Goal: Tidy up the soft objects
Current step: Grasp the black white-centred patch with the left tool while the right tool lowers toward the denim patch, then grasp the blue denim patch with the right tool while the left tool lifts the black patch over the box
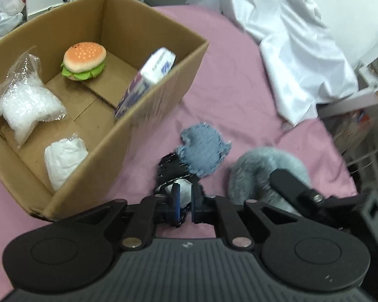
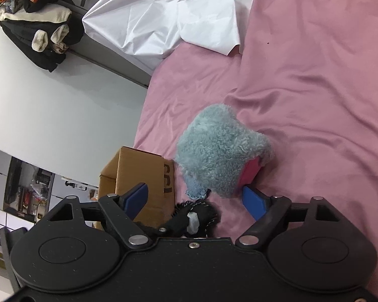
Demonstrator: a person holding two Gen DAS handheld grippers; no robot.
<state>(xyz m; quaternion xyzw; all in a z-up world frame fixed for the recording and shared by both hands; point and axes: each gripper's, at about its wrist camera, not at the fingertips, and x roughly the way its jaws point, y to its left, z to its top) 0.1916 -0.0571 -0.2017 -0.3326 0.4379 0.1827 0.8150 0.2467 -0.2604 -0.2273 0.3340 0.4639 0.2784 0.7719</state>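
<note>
An open cardboard box (image 1: 186, 58) on the pink bedsheet holds a plush burger (image 1: 84, 60), a bag of clear wrap (image 1: 25, 98), a white bundle (image 1: 64, 158) and a tissue pack (image 1: 148, 75) leaning on its right wall. My left gripper (image 1: 185, 205) is shut on a black fringed piece with a white patch (image 1: 172, 173), beside a denim patch (image 1: 204, 148). A grey-blue fluffy item (image 1: 259, 171) lies to the right; it also shows in the right wrist view (image 2: 219, 151). My right gripper (image 2: 196, 201) is open just short of it.
A crumpled white sheet (image 1: 289, 37) lies at the far side of the bed, also in the right wrist view (image 2: 168, 12). Shelving (image 1: 373, 80) stands beyond the bed's right edge. The box corner (image 2: 141, 173) sits left of my right gripper.
</note>
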